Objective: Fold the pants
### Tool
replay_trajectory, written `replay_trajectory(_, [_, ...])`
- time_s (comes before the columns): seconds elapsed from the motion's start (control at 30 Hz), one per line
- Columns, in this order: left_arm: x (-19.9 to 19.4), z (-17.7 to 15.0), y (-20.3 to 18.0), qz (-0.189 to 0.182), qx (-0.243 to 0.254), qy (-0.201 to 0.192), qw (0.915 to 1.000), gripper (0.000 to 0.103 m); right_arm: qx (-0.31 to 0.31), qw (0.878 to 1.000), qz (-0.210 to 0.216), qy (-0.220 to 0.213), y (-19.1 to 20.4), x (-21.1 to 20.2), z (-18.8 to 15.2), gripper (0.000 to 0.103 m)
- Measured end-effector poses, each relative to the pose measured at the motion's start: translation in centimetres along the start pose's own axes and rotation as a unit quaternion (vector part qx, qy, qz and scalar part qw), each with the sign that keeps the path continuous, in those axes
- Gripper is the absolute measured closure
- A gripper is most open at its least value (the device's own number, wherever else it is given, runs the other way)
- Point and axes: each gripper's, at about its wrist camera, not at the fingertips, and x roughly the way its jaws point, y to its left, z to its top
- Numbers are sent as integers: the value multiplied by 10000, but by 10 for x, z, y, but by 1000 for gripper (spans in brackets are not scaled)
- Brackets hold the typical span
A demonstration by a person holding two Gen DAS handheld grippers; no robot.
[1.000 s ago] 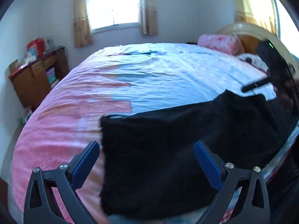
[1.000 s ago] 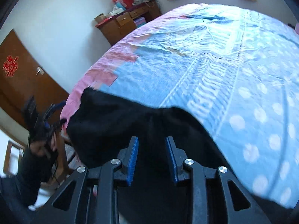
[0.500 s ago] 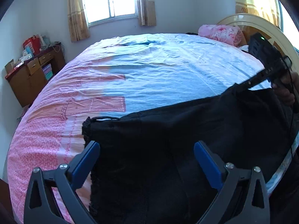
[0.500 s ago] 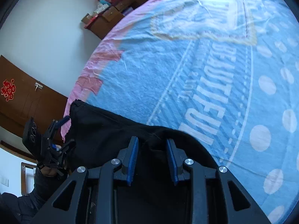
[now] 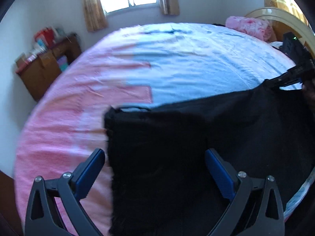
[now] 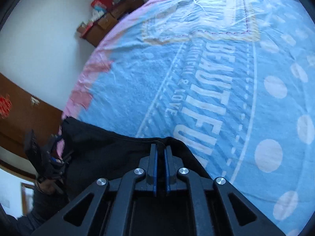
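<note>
Black pants (image 5: pixel 196 147) lie across the near edge of the bed, one end at the left with a drawstring loop, the other stretching right. My left gripper (image 5: pixel 155 167) is open, its blue fingers straddling the left end of the pants just above the cloth. My right gripper (image 6: pixel 159 147) is shut on the far edge of the pants (image 6: pixel 110 153); it shows in the left wrist view (image 5: pixel 283 80) pinching the cloth at the right. The left gripper shows in the right wrist view (image 6: pixel 53 157) at the pants' other end.
The bed (image 5: pixel 177 63) has a pink and blue cover printed with words and white dots (image 6: pixel 216 78). A pink pillow (image 5: pixel 248 25) and headboard (image 5: pixel 279 17) are at the right. A wooden cabinet (image 5: pixel 45 66) stands by the wall, a brown door (image 6: pixel 17 114) beyond.
My right gripper has closed fully on the pants edge and moved over the bed. The left gripper stays open and has shifted slightly over the pants' left end.
</note>
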Motion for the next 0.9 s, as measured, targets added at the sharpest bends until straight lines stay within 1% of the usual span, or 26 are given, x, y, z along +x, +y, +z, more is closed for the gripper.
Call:
replay_trajectory(0.03, [-8, 0, -3, 16, 49, -99, 9999, 0, -43, 9996, -248, -107, 2, -12, -4, 68])
replay_trajectory(0.07, [-17, 0, -8, 13, 93, -173, 9998, 0, -99, 9988, -436, -216, 4, -23, -8, 55])
replay_trajectory(0.1, [-25, 0, -13, -14, 128, -236, 9996, 0, -169, 9978, -543, -336, 5, -35, -13, 54])
replay_trajectory(0.17, [-41, -1, -34, -301, 232, -438, 9983, 0, -355, 9972, -432, -497, 9, -69, -36, 54])
replay_trajectory(0.23, [-48, -1, -56, -542, 406, -544, 9962, 0, -464, 9957, -561, -573, 12, -91, -56, 54])
replay_trajectory(0.3, [-50, -1, -81, -866, 586, -647, 9924, 0, -507, 9958, -567, -512, 10, -108, -85, 54])
replay_trajectory(0.33, [-46, -3, -99, -1057, 755, -583, 9898, 0, -465, 9966, -546, -411, 8, -112, -100, 54])
replay_trajectory(0.4, [-34, -6, -120, -1073, 929, -366, 9892, 0, -332, 9980, -519, -170, 0, -111, -128, 54])
replay_trajectory(0.5, [-14, -17, -141, -1142, 1003, 75, 9883, 0, 14, 9975, -699, 115, -23, -95, -163, 54])
replay_trajectory(0.53, [-12, -19, -147, -1069, 1045, 137, 9887, 0, 53, 9982, -594, -61, -27, -97, -172, 54])
replay_trajectory(0.57, [-15, -19, -152, -1045, 1106, 116, 9883, 0, 74, 9984, -505, -244, -29, -104, -179, 54])
replay_trajectory(0.6, [-22, -18, -158, -1086, 1171, 67, 9871, 0, 117, 9984, -475, -284, -30, -110, -182, 54])
replay_trajectory(0.67, [-35, -12, -165, -1262, 1136, -70, 9855, 0, 154, 9963, -428, -732, -32, -140, -194, 54])
replay_trajectory(0.73, [-48, -3, -178, -1606, 1050, -220, 9812, 0, 310, 9917, -521, -1133, -41, -174, -207, 54])
replay_trajectory(0.8, [-55, 5, -199, -1908, 1097, -350, 9748, 0, 619, 9823, -774, -1589, -62, -218, -225, 54])
replay_trajectory(0.83, [-58, 8, -213, -2082, 1162, -434, 9702, 0, 831, 9747, -981, -1829, -74, -241, -235, 54])
replay_trajectory(0.87, [-60, 12, -231, -2298, 1267, -498, 9637, 0, 1191, 9605, -1330, -2136, -93, -273, -251, 54])
replay_trajectory(0.9, [-62, 14, -244, -2426, 1370, -533, 9589, 0, 1397, 9519, -1481, -2288, -104, -288, -258, 54])
